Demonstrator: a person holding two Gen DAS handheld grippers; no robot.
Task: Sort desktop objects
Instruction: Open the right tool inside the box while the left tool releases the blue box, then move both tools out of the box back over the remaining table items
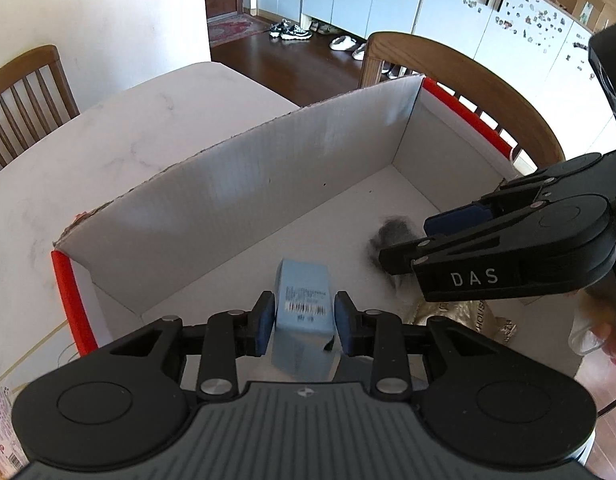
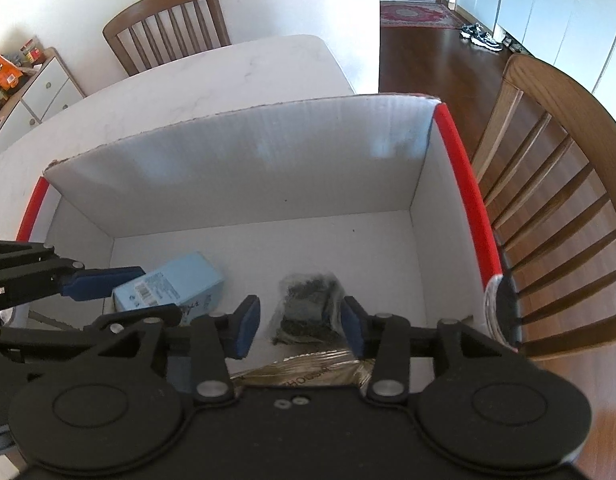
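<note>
Left hand-held gripper [image 1: 304,320]: blue pads flank pale blue cardboard carton [image 1: 304,312], touching or nearly so; grip loose, cannot tell if clamped. Carton's long axis runs away along fingers. Right hand-held gripper [image 2: 302,322]: jaws apart, dark clear-wrapped packet [image 2: 308,308] free between them. Both lie inside white corrugated box with red edges [image 2: 244,168] on white marble table [image 2: 212,76].
</note>
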